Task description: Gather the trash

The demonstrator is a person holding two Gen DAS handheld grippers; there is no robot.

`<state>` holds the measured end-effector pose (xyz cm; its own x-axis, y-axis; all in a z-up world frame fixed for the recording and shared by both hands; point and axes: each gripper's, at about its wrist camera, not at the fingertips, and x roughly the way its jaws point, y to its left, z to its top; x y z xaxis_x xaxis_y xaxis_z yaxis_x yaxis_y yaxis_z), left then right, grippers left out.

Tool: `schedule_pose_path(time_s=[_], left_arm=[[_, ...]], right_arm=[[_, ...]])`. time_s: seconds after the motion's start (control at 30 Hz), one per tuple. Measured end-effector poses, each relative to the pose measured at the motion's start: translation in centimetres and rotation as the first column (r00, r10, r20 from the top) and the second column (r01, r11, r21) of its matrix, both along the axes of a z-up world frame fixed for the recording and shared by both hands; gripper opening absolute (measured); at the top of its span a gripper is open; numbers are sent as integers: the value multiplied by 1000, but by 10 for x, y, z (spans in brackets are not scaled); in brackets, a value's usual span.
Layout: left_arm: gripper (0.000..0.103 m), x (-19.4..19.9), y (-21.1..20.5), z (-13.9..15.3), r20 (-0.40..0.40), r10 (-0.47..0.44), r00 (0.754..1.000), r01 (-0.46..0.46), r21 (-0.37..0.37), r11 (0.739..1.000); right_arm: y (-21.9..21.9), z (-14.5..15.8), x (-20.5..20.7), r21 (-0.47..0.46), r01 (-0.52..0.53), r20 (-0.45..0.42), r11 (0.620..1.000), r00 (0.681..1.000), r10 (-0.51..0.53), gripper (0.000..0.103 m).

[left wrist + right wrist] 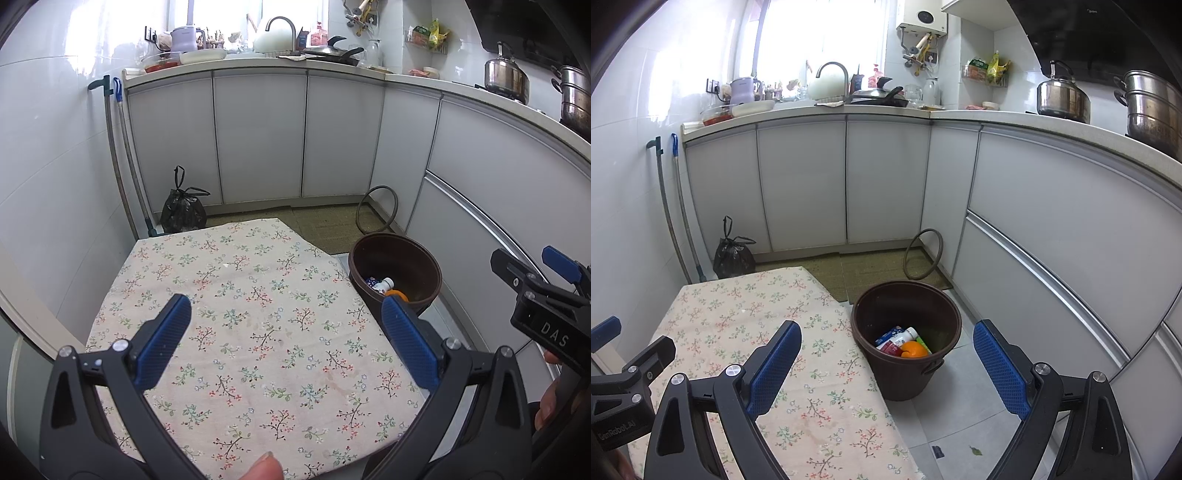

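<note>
Above the desk [258,295], left gripper [286,332] spread wide, grasping nothing — cloth beneath is bare. Right gripper [886,362] likewise wide and empty, over the desk's right edge. Bin [905,332] stands on the floor just beside that edge, trash [905,341] inside — open floor to its right.

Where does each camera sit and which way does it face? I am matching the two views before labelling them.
Left wrist: on the left gripper, above the flowered tablecloth, facing the cabinets; own open fingers, a fingertip and the right gripper at right show.
Right wrist: on the right gripper, over the tablecloth's edge and the floor, facing the brown bin; own open fingers and the left gripper at left show.
Shared: tablecloth, bin holding an orange, black bag, sink tap, kettle.
</note>
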<state>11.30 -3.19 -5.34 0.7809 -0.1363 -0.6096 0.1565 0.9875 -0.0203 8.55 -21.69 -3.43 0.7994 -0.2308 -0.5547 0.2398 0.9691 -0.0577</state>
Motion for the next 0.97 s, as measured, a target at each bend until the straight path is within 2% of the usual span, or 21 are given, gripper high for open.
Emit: schedule_pose_path(time_s=[0.97], left_arm=[[103, 0, 2, 2, -2, 6, 1000, -6, -2, 1000]], right_arm=[[2, 0, 0, 2, 2, 3, 1000, 1000, -2, 96]])
